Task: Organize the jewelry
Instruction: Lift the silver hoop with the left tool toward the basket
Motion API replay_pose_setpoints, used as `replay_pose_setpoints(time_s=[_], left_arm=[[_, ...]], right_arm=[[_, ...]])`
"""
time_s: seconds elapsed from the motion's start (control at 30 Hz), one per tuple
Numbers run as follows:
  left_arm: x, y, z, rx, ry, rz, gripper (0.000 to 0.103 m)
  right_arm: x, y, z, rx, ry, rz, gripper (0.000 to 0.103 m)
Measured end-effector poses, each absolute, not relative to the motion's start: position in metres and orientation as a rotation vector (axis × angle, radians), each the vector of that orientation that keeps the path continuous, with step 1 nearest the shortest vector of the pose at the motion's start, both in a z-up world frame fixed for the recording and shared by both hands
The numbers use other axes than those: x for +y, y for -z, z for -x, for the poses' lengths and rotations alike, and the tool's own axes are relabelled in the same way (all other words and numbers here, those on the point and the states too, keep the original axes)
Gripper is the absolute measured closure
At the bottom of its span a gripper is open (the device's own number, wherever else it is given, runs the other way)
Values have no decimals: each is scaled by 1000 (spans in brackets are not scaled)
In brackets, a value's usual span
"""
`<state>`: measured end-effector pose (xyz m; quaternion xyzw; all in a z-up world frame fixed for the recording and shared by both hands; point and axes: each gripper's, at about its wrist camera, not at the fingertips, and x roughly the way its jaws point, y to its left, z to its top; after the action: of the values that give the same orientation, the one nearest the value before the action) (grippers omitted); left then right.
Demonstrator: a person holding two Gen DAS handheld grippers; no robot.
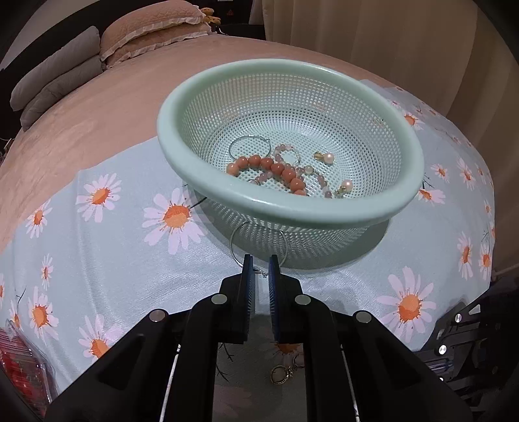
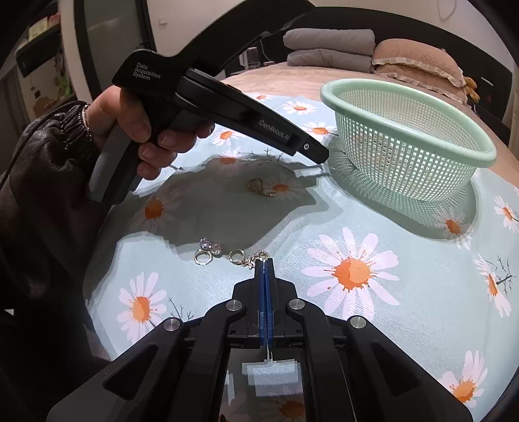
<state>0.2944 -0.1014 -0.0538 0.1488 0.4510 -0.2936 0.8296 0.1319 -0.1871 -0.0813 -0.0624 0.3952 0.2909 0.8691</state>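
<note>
A mint green mesh basket (image 1: 324, 214) stands on the daisy cloth and holds an orange bead bracelet (image 1: 269, 165), a pale pink bead bracelet, a silver hoop (image 1: 249, 146) and pearl earrings (image 1: 329, 158). My left gripper (image 1: 261, 261) has its jaws slightly apart around a silver hoop earring (image 1: 258, 242) just in front of the basket. My right gripper (image 2: 264, 259) is shut on a small sparkly chain piece (image 2: 256, 256), with rings (image 2: 207, 251) beside it on the cloth. A gold earring pair (image 2: 261, 188) lies under the left gripper, and also shows in the left wrist view (image 1: 285, 371).
The basket shows in the right wrist view (image 2: 408, 142) at the upper right. The left hand and its gripper body (image 2: 220, 107) reach across above the cloth. Pillows (image 1: 152, 29) and folded grey blankets (image 1: 55, 78) lie at the far end of the bed. A red-lidded clear box (image 1: 22, 366) sits at the lower left.
</note>
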Motion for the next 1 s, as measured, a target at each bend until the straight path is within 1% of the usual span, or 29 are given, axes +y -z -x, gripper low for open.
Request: replay_pose_setpoints(time_s=[0.03, 0.07, 0.13, 0.2, 0.3, 0.37, 0.4, 0.43, 0.47, 0.5, 0.67, 0.9, 1.0], left_arm=[[-103, 54, -295, 966, 612, -318, 91], [-103, 55, -298, 977, 603, -320, 86], [-103, 58, -311, 993, 572, -298, 49], [-103, 61, -317, 1013, 593, -252, 44], [-111, 62, -316, 998, 626, -241, 27], [-121, 67, -318, 1011, 638, -260, 27], [-126, 70, -319, 1007, 630, -282, 29], [-131, 74, -320, 1005, 618, -317, 38], [-134, 75, -320, 1001, 611, -343, 43], [-135, 73, -319, 1000, 617, -343, 59], [-125, 69, -312, 1014, 614, -353, 58], [-86, 60, -298, 1025, 558, -325, 58], [-70, 57, -292, 1030, 540, -307, 58]], right_arm=[[-189, 80, -142, 829, -610, 130, 102], [-189, 80, -142, 830, -611, 130, 102], [-189, 80, -148, 830, -609, 133, 102], [-189, 80, -149, 832, -611, 132, 102], [-190, 80, -153, 837, -616, 124, 102], [-190, 81, -151, 840, -618, 121, 102], [-190, 81, -153, 841, -619, 119, 102], [-191, 82, -154, 841, -618, 119, 102], [-191, 82, -154, 841, -618, 121, 102], [-191, 82, -155, 840, -619, 121, 102], [-195, 82, -156, 839, -626, 110, 102], [-202, 79, -155, 823, -624, 101, 102], [-203, 80, -155, 810, -587, 113, 97]])
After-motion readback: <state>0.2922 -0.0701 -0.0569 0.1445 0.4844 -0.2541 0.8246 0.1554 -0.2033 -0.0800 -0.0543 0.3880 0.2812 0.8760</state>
